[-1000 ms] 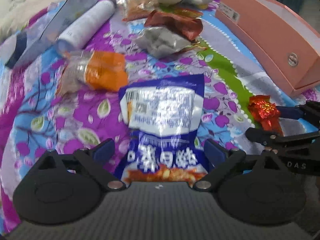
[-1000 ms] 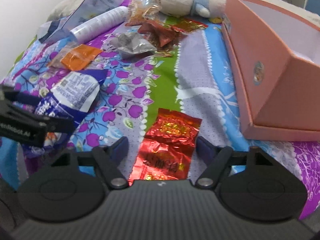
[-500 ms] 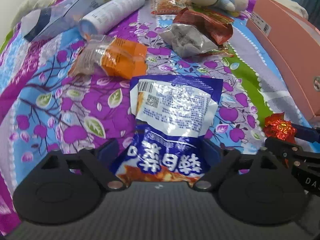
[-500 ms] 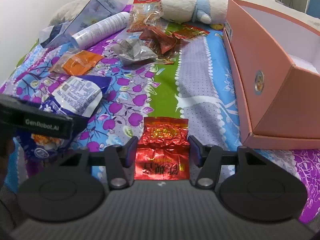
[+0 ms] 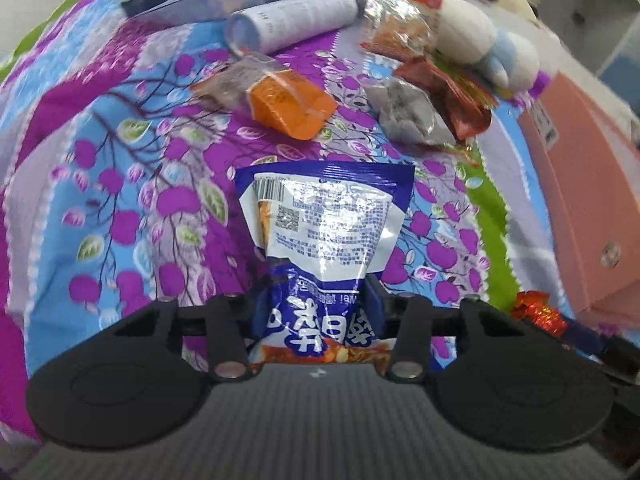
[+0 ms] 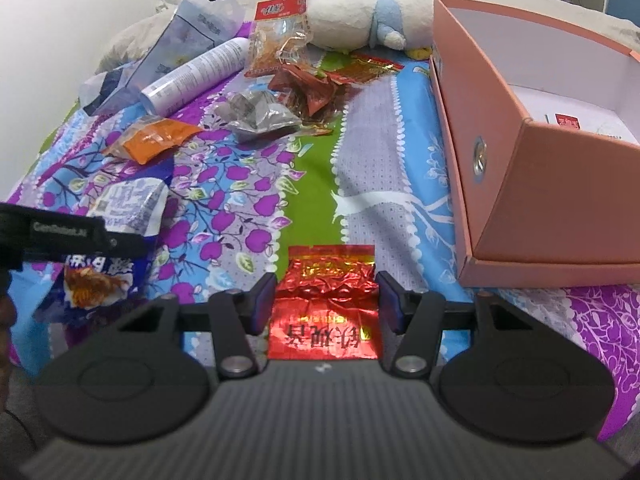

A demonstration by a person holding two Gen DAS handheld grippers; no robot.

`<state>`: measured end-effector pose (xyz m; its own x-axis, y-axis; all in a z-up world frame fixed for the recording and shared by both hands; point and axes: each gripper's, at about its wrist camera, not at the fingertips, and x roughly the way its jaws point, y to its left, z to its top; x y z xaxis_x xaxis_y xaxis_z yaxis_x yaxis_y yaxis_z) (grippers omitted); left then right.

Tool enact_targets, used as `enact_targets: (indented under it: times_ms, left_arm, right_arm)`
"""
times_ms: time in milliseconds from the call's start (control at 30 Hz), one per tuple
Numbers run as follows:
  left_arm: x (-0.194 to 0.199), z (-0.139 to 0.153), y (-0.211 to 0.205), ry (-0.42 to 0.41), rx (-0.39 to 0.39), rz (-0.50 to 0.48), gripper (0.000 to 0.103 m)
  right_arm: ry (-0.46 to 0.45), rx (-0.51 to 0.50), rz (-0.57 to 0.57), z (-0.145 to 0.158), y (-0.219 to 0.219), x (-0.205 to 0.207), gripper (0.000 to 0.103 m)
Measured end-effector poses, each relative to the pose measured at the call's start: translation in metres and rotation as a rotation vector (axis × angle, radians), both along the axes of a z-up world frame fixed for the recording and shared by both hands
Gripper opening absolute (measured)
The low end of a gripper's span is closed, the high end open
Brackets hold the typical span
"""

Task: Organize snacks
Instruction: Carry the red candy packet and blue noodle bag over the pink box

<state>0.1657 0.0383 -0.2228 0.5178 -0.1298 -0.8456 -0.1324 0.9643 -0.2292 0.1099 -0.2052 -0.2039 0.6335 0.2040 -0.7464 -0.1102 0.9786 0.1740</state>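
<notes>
We are working over a bed spread with a purple, blue and green floral cover (image 6: 248, 200), snacks scattered across it and an open pink box (image 6: 500, 184) standing at the right edge. Our left gripper (image 5: 318, 306) is closing on the blue snack bag (image 5: 324, 224); the bag's lower end sits between its pads, pinched narrow there, so we judge the grip is already biting. The bag's long axis runs straight away from that claw, its barcode end pointing toward the orange packet (image 5: 288, 108) farther up the cover. Our right gripper (image 6: 325, 300) straddles the red foil packet (image 6: 326, 308): the pads (image 6: 262, 300) stand at the packet's two side edges, and the foil looks crumpled between them, so we read this as a light clench on the packet, though we cannot be sure how firm. That packet also lies lengthwise along the claw. The relation that matters next: the box lies to the right and just ahead of the right gripper, clearly nearer to it than to the left one, which is seen at the far left of the right wrist view.
</notes>
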Motion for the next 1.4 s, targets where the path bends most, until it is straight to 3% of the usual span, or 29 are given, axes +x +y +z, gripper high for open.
enact_targets:
  times_ms: [300, 800, 1167, 1400]
  left_arm:
    - [-0.013, 0.023, -0.011, -0.046, -0.054, 0.006, 0.048]
    - [0.007, 0.125, -0.047, -0.221, -0.108, -0.087, 0.045]
    - [0.030, 0.208, -0.105, -0.373, -0.149, -0.197, 0.043]
    - [0.038, 0.231, -0.161, -0.405, -0.183, -0.293, 0.042]
  right_arm:
    - [-0.050, 0.027, -0.022, 0.026, -0.009, -0.008, 0.056]
    - [-0.216, 0.048, -0.060, 0.109, -0.034, -0.008, 0.056]
    - [-0.389, 0.020, -0.147, 0.178, -0.080, 0.003, 0.057]
    - [-0.467, 0.015, -0.235, 0.205, -0.123, 0.002, 0.057]
